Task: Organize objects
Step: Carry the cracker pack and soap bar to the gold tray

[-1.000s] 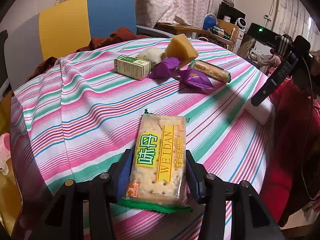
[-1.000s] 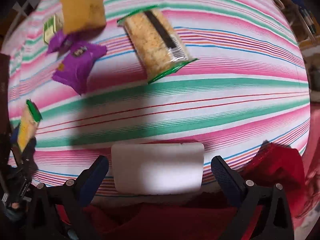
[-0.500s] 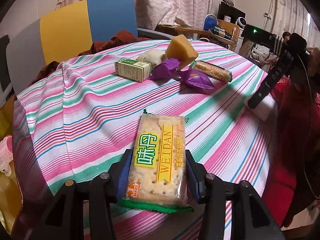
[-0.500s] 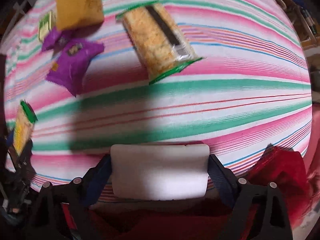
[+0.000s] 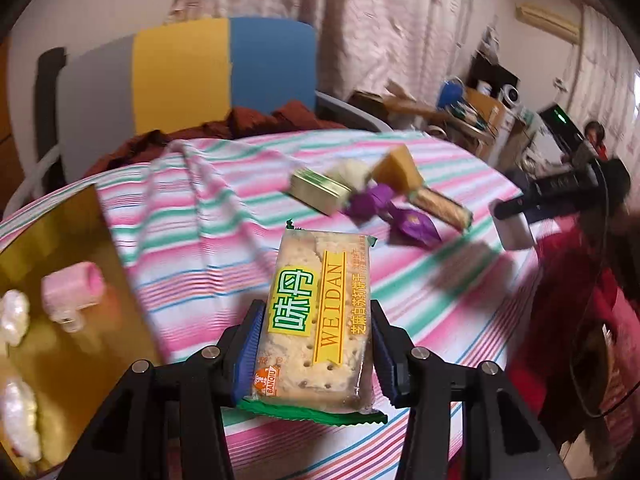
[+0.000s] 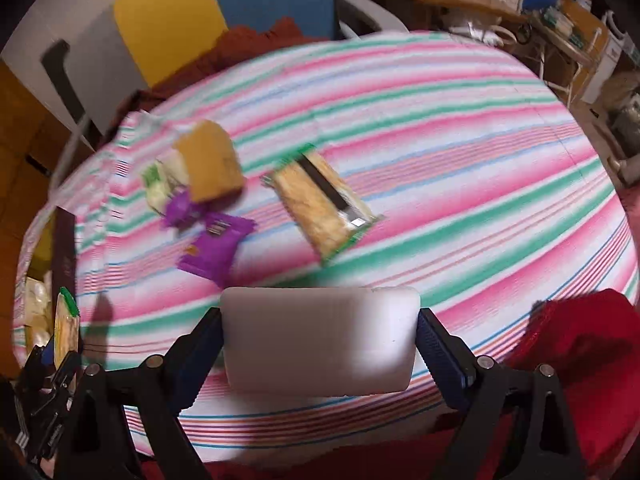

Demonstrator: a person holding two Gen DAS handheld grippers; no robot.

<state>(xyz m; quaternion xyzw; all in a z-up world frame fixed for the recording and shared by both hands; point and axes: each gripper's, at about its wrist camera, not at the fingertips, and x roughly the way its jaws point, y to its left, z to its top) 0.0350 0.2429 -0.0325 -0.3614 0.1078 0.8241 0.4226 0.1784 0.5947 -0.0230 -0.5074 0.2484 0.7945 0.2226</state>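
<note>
My left gripper (image 5: pixel 316 354) clamps the WEIDAN cracker packet (image 5: pixel 318 320), right gripper (image 6: pixel 320 346) the white block (image 6: pixel 320 340) — both could slip mid-carry

Soft cloth, shiny wrappers, matt plastic

My left gripper (image 5: pixel 316 344) pinches a glossy film cracker pack (image 5: pixel 318 320); my right gripper (image 6: pixel 320 340) clamps a smooth matt white block (image 6: pixel 320 340). Woven striped tablecloth (image 6: pixel 460 152) underneath; glossy gold tray (image 5: pixel 60 240) at nine o'clock.

Ahead of you, a grey, yellow and blue panelled chair back (image 5: pixel 184 72), pale pink patterned curtains (image 5: pixel 360 24), a cluttered wooden desk (image 6: pixel 560 28) to your right.
</note>
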